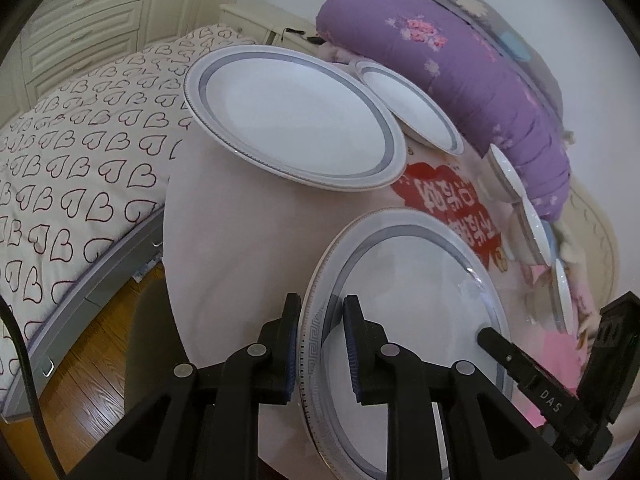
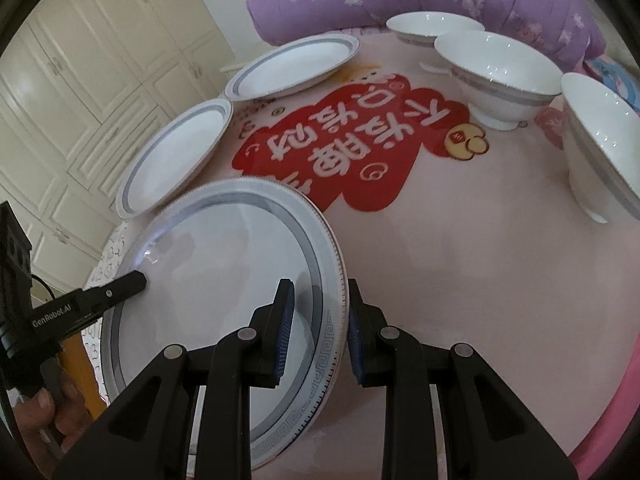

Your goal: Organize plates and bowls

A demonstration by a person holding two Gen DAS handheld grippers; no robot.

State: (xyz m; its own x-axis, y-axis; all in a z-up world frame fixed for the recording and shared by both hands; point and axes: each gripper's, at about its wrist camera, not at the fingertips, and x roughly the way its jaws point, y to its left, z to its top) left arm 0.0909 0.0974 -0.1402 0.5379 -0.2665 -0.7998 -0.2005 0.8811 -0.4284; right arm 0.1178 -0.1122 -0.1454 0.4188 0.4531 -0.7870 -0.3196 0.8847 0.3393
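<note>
Left claw (image 1: pixel 322 346) and right claw (image 2: pixel 320 334), both narrowly parted, straddle opposite rims of large white grey-banded ceramic plate (image 2: pixel 208 292); firm pinch unclear. Likely step: two-claw lift. Next: carry ahead-left onto matching plate (image 1: pixel 292 120).

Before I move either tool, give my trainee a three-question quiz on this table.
1. True or false: both tools grip the rim of the same large plate.
2. How many bowls show in the right wrist view? A) one B) three C) five
3. Fill in: the other two plates lie ____ on the pink cloth, not stacked.

Key:
1. True. The left tool and the right tool each straddle the rim from opposite sides.
2. B: near bowl, middle bowl, far bowl.
3. Side by side.
</note>
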